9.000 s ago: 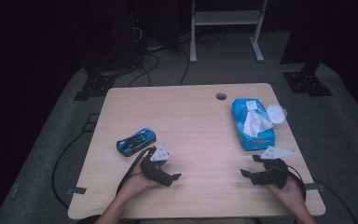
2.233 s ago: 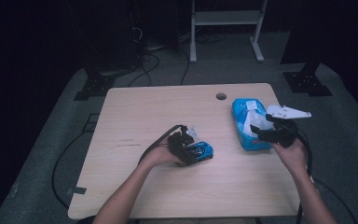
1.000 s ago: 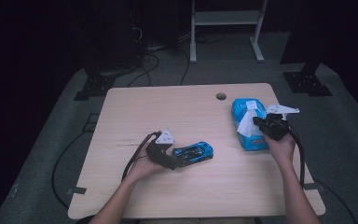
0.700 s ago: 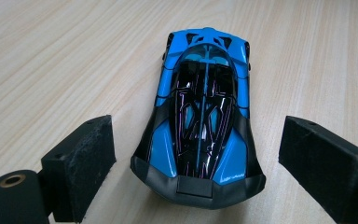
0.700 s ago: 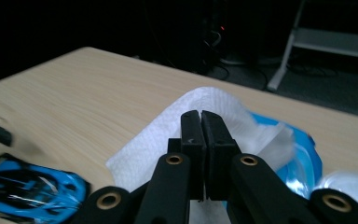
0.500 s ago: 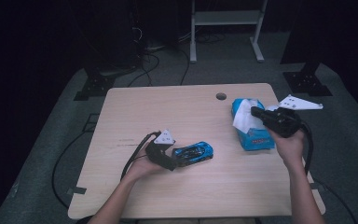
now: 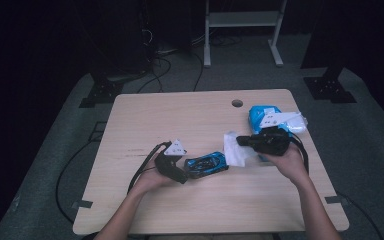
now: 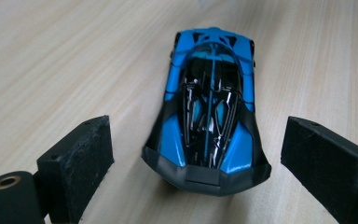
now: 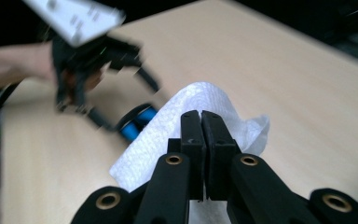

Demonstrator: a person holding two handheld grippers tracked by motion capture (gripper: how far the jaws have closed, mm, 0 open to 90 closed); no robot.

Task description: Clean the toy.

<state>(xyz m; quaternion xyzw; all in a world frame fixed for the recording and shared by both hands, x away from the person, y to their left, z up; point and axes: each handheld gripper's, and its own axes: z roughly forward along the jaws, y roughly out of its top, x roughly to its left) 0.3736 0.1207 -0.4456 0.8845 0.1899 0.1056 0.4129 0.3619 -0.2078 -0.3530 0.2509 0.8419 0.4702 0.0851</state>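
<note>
At mid-table — right hand-held gripper (image 7: 240, 141) clamps wipe (image 7: 234, 151), hiding its pinched edge | left hand-held gripper (image 8: 196, 154) released, straddling toy car (image 8: 209, 107)

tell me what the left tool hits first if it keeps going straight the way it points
The left tool would likely meet the small blue and black toy car first; the car's near end already sits between its open jaws.

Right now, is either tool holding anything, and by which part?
The right tool is shut on a white wipe, pinching its near edge. The left tool stands open around the blue toy car, gripping nothing.
</note>
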